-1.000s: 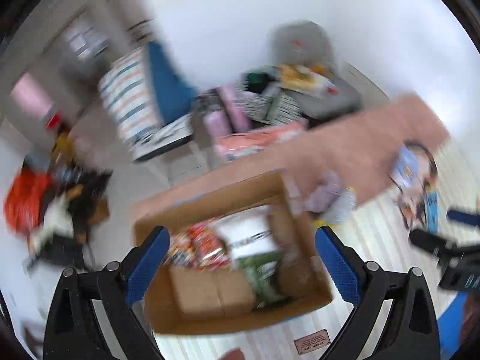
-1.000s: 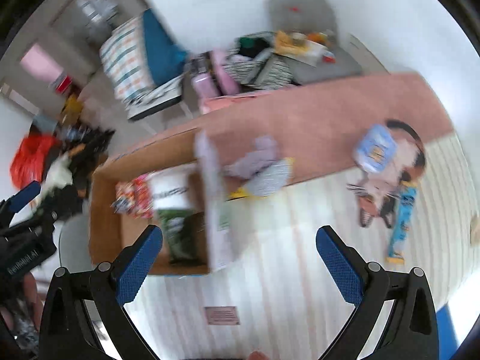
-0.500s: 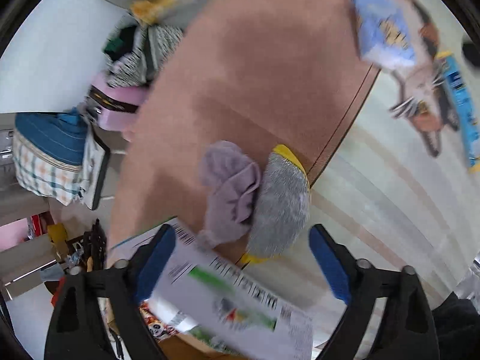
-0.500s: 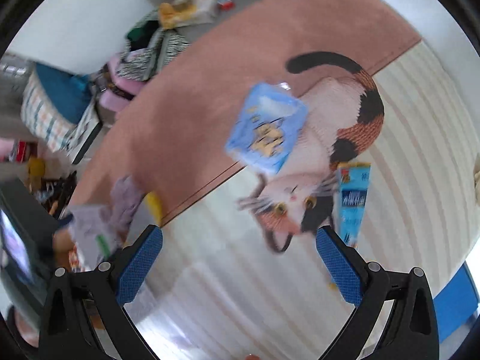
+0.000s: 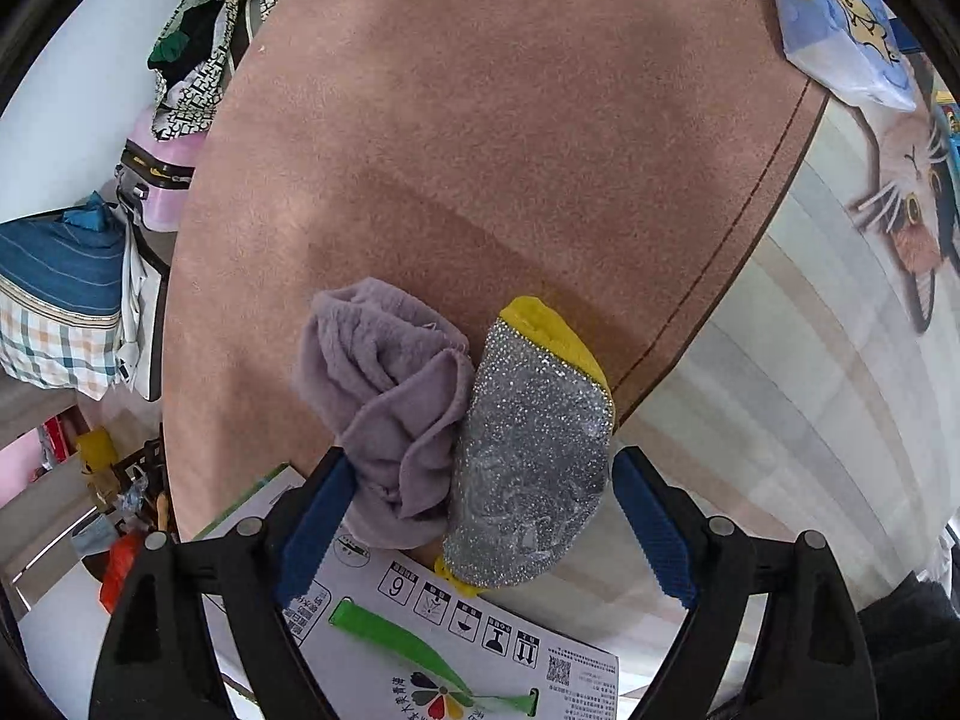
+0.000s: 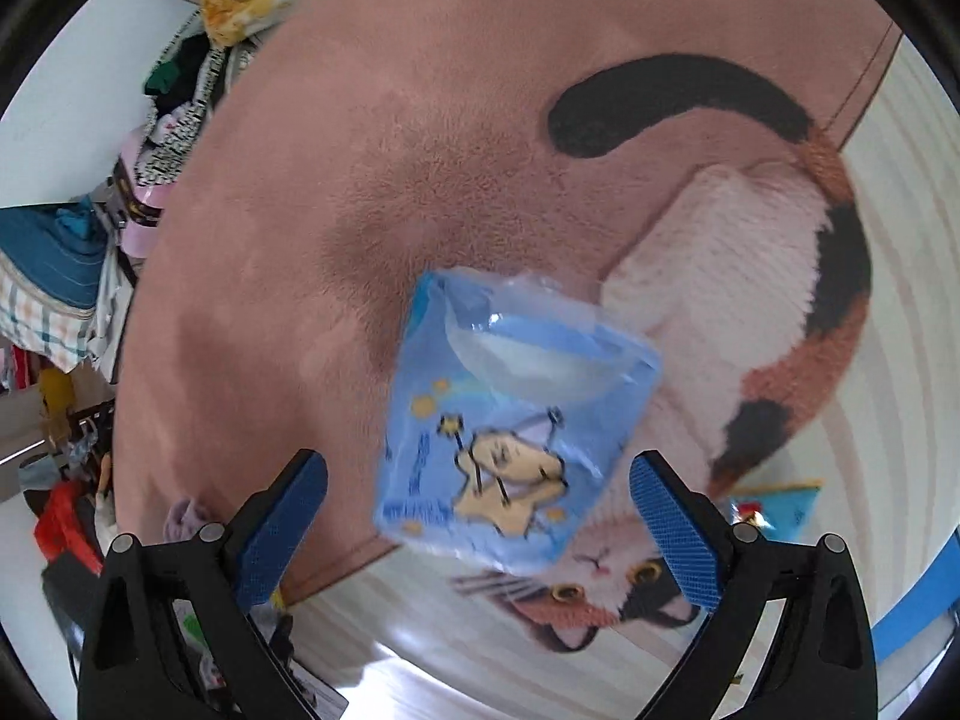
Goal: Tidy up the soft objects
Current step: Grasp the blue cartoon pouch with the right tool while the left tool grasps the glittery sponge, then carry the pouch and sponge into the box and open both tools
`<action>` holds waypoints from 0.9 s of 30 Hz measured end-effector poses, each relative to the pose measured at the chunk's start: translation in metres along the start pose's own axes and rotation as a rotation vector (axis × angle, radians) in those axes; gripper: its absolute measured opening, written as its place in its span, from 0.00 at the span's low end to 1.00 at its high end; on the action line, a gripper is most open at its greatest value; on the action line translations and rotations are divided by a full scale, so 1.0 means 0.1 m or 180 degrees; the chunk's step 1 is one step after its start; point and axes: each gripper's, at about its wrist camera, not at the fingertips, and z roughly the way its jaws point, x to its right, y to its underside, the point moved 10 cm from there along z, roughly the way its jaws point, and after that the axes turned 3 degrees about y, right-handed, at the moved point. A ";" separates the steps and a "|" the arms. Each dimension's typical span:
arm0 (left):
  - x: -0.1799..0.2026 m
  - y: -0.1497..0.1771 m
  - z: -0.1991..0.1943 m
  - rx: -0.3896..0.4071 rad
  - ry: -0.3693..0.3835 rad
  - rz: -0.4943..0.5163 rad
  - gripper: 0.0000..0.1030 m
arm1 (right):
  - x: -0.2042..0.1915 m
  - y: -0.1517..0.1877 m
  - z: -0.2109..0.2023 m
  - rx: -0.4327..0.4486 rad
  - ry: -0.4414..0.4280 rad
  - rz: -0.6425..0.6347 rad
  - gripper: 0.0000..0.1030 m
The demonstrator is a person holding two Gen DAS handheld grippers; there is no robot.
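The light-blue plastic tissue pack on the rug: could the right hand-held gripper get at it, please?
Probably yes: the light-blue plastic tissue pack lies uncovered between the open right hand-held gripper fingers, nothing in between.

Cloth [image 5: 384,402] left of, touching sponge [image 5: 528,468]; both on rug [image 5: 480,150].

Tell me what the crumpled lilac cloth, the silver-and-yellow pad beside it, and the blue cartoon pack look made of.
Crumpled lilac cloth: soft fleecy fabric, matte, with limp folds. Silver-and-yellow pad: glittery metallic mesh face over what looks like yellow sponge. Blue cartoon pack: thin glossy plastic film, wrinkled and partly see-through; probably tissues.
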 end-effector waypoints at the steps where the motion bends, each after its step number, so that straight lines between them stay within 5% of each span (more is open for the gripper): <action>1: 0.02 0.01 0.00 -0.0002 0.0005 0.0037 0.85 | 0.00 -0.02 0.04 -0.0026 0.0016 0.0016 0.99; 5: -0.04 -0.03 0.06 -0.0045 -0.0138 0.0173 0.85 | 0.01 -0.06 0.20 -0.0091 0.0095 0.0043 0.90; 11: 0.08 -0.04 0.00 -0.0051 -0.0220 0.0191 0.75 | -0.03 -0.02 0.23 0.0031 0.0415 -0.0268 0.59; 14: 0.18 -0.02 -0.08 -0.0068 0.0053 -0.0026 0.73 | -0.07 0.11 0.22 0.0043 0.0516 -0.0542 0.49; 17: 0.40 0.02 -0.14 -0.0112 0.0550 -0.0228 0.73 | -0.06 0.32 0.24 0.0014 0.0607 -0.0811 0.47; 19: 0.51 0.04 -0.15 -0.0101 0.0657 -0.0262 0.73 | -0.04 0.49 0.30 -0.0072 0.0618 -0.0939 0.47; 27: 0.58 0.20 0.07 -0.0236 -0.0036 0.0092 0.73 | 0.03 0.92 0.48 -0.0153 0.0668 -0.1126 0.50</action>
